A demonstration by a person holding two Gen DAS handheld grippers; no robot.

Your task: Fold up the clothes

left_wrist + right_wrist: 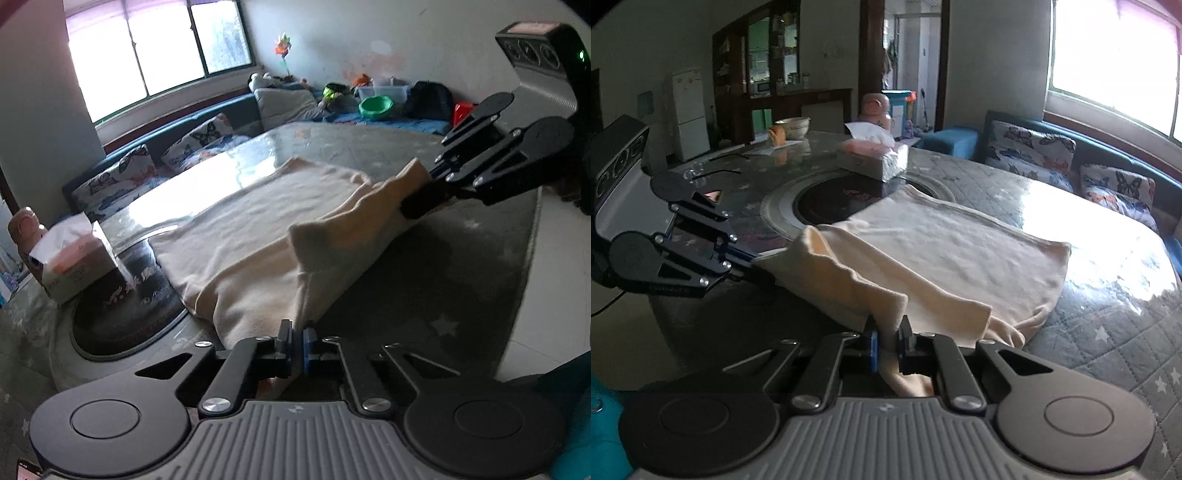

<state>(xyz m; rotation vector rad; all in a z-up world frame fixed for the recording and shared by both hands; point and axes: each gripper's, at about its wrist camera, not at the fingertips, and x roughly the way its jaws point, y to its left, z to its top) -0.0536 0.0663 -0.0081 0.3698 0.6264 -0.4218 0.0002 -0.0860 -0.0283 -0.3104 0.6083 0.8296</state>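
Note:
A cream garment (258, 221) (945, 243) lies spread on the round table (461, 280), its near edge lifted off the surface. My left gripper (298, 345) is shut on one corner of that edge, cloth pinched between its pads. In the left wrist view my right gripper (424, 201) reaches in from the upper right, shut on the other corner. The right wrist view shows my right gripper (888, 341) clamped on bunched cloth, and my left gripper (759, 267) at the left holding the far end of the raised edge.
A tissue box (74, 254) (873, 155) stands beyond the dark round inset (125, 306) (834, 199) in the table. A bowl (792, 125) sits at the table's far side. A sofa with butterfly cushions (122, 173) (1030, 147) runs under the window.

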